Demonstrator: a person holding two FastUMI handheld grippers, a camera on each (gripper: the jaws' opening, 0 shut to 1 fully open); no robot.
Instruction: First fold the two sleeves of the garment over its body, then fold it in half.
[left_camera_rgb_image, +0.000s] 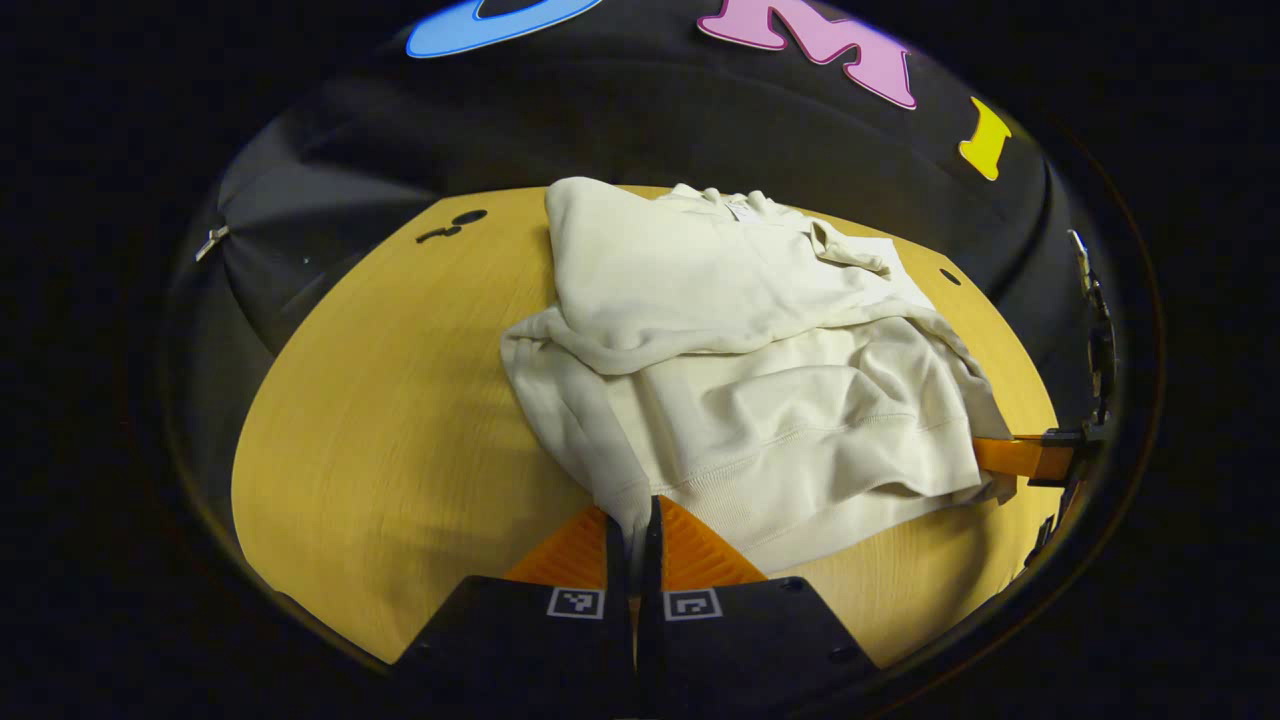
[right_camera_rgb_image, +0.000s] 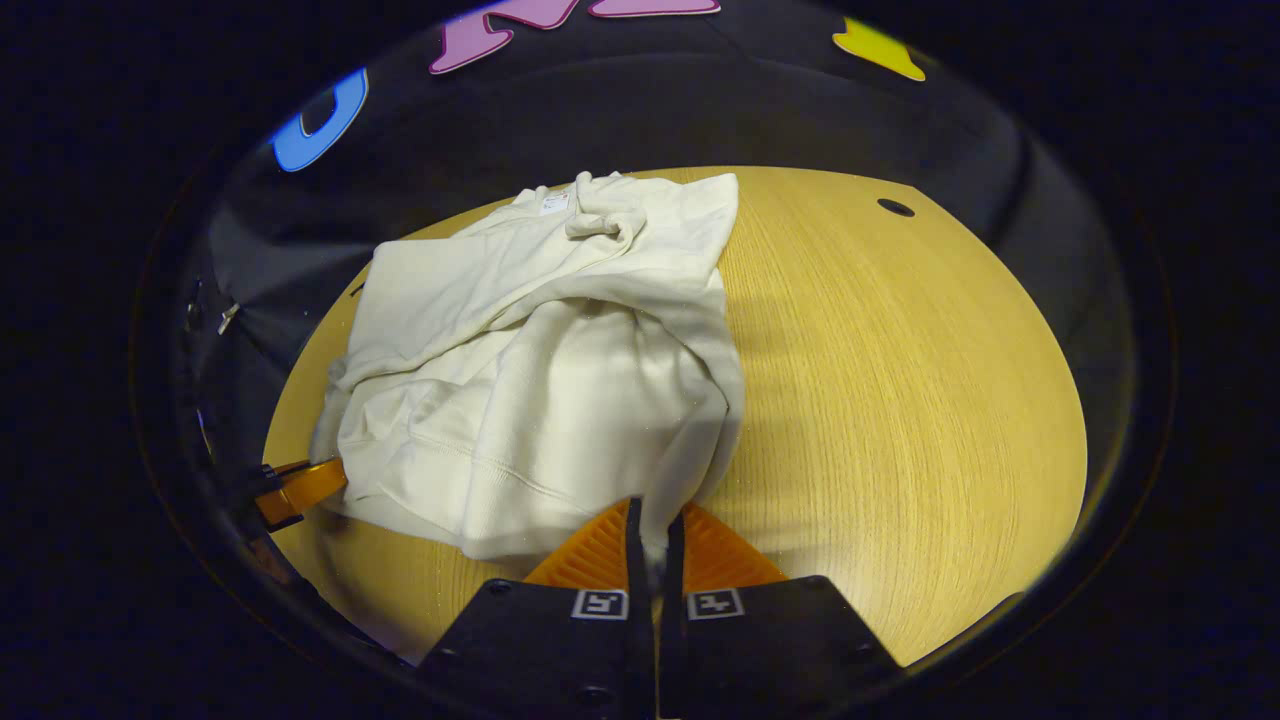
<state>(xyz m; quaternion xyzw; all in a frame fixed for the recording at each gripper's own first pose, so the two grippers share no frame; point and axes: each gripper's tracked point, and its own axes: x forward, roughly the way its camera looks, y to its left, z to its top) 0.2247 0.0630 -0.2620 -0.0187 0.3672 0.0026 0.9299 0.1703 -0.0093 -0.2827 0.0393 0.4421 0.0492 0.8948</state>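
Observation:
A cream sweatshirt lies on the round wooden table, both sleeves laid over its body and its collar at the far side. My left gripper is shut on the near left hem corner, lifting it slightly. In the right gripper view the same sweatshirt sits left of centre. My right gripper is shut on the near right hem corner. The right gripper's fingers show at the garment's far right edge in the left gripper view; the left gripper's fingers appear at the left edge in the right gripper view.
Bare tabletop stretches to the right of the sweatshirt in the right gripper view and to its left in the left gripper view. Small dark holes mark the table near its far edge. Black cloth wall surrounds the table.

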